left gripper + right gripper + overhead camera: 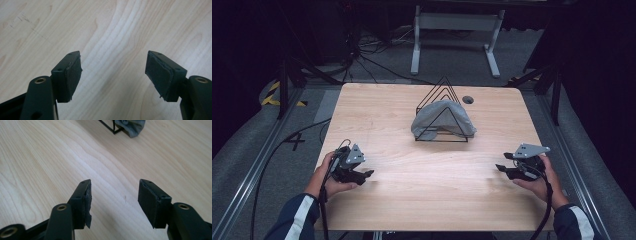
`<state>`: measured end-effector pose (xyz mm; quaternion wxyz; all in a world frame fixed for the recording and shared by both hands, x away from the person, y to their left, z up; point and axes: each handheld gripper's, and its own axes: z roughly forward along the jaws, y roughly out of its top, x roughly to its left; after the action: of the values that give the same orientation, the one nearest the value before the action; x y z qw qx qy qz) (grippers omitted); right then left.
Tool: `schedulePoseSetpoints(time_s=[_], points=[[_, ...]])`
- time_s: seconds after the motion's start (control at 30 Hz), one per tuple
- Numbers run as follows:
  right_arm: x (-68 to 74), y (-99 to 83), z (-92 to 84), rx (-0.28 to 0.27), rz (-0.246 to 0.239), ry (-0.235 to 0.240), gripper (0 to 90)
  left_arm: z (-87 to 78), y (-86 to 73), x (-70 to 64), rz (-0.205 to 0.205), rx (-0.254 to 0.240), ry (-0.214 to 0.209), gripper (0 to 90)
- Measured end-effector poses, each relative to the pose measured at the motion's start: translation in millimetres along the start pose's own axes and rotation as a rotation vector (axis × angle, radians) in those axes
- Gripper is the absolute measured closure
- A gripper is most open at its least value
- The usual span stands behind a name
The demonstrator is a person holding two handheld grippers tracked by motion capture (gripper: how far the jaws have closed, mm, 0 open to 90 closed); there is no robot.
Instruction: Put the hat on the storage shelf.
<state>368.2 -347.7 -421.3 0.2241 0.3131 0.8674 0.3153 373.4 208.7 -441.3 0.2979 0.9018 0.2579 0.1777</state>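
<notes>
Grey cloth [443,119] drapes the wire rack [441,92], well apart from both tools: left [362,175], right [504,170], gaping, empty.

The rack [443,111] stood on the table [422,195] past its middle, toward the far edge, and the cloth [442,120] hung over it, draped down both sides. A hole [468,99] lay in the tabletop just behind the rack, to its right. My left gripper [357,172] was near the table's left edge, my right gripper [511,169] near its right edge, both on my side, well apart from the rack between them. Beyond the table a frame [455,35] stood on the floor.
</notes>
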Motion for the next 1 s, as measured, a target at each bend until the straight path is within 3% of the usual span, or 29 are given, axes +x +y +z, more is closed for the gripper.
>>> schedulePoseSetpoints(time_s=[0.13,0.23,0.3,0.33,0.4,0.53,0.6,0.77,1.0], points=[[2.1,-18.6,-2.0,-0.004,0.047,0.012,42.0,0.2,-15.0,-5.5,-0.022,-0.023,-0.030,28.3],[2.3,-32.3,-3.2,-0.029,0.106,0.031,39.1,4.0,-25.0,-8.7,-0.031,-0.004,-0.044,27.1],[3.8,-40.0,-2.9,-0.024,0.121,0.021,37.8,6.0,-27.7,-9.6,-0.032,0.006,-0.036,26.0],[5.0,-44.8,-2.7,-0.030,0.134,0.020,36.3,6.9,-32.2,-8.1,-0.055,-0.014,-0.046,25.7],[5.8,-47.7,-2.7,-0.037,0.146,0.030,35.5,6.7,-33.8,-6.5,-0.061,-0.015,-0.055,25.5],[7.9,-61.4,1.3,-0.046,0.193,0.022,28.6,11.0,-46.4,-2.6,-0.161,-0.089,-0.101,22.6],[6.9,-63.8,0.8,-0.053,0.223,-0.001,27.8,11.6,-49.4,-3.1,-0.167,-0.112,-0.089,19.6],[6.9,-63.5,1.4,-0.050,0.229,-0.007,26.1,10.6,-49.9,-5.7,-0.191,-0.107,-0.073,19.2],[6.7,-63.5,1.5,-0.045,0.240,-0.020,24.9,10.2,-49.8,-5.7,-0.192,-0.102,-0.073,19.2]])
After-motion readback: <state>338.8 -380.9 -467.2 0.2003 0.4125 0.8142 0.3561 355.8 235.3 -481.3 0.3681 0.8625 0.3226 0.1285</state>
